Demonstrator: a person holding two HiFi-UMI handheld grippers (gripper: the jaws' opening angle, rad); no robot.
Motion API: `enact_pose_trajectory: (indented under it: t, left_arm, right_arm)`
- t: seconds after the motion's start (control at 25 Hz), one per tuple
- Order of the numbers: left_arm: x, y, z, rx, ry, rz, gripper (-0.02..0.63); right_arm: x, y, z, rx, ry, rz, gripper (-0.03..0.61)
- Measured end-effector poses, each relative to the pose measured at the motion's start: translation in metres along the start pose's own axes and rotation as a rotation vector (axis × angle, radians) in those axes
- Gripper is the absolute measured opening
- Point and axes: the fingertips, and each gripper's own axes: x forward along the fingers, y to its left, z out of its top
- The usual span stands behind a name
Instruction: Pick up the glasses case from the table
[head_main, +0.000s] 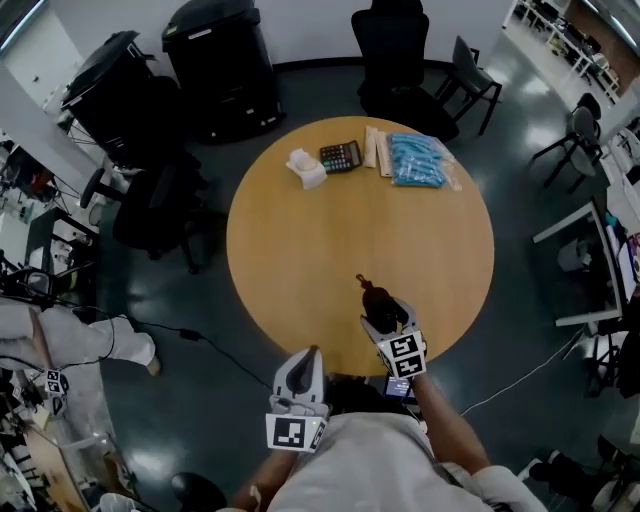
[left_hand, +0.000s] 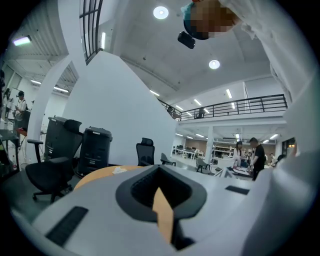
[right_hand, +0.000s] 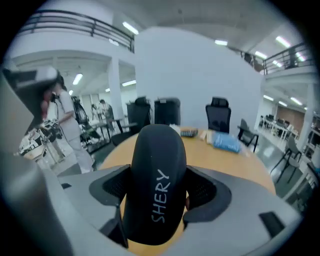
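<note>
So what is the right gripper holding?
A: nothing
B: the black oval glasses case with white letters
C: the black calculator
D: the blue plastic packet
B: the black oval glasses case with white letters sits clamped between the jaws of the right gripper, while the black calculator and blue plastic packet lie across the round wooden table.

Bright, even light comes from round ceiling lamps (left_hand: 160, 12). Both gripper views bulge fisheye-style with black corners; the right one is softly blurred, and the floor (head_main: 530, 120) glints.

Part of glasses case (head_main: 374, 296) behind tool (head_main: 386, 318)
</note>
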Motion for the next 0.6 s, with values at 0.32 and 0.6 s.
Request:
enact_pose_trajectory:
  t: [0.32, 0.6]
  left_arm:
    - [0.014, -0.020, 0.039, 0.044, -0.100, -0.066, 0.006]
    - [0.018, -0.034, 0.037, 0.041, -0.098, -0.095, 0.006]
  right_arm:
    - [-0.164, 0.010, 0.138, 0.019, -0.636, -0.065, 0.336]
    - [-0.188, 0.023, 0.131, 0.041, -0.671, -0.048, 0.336]
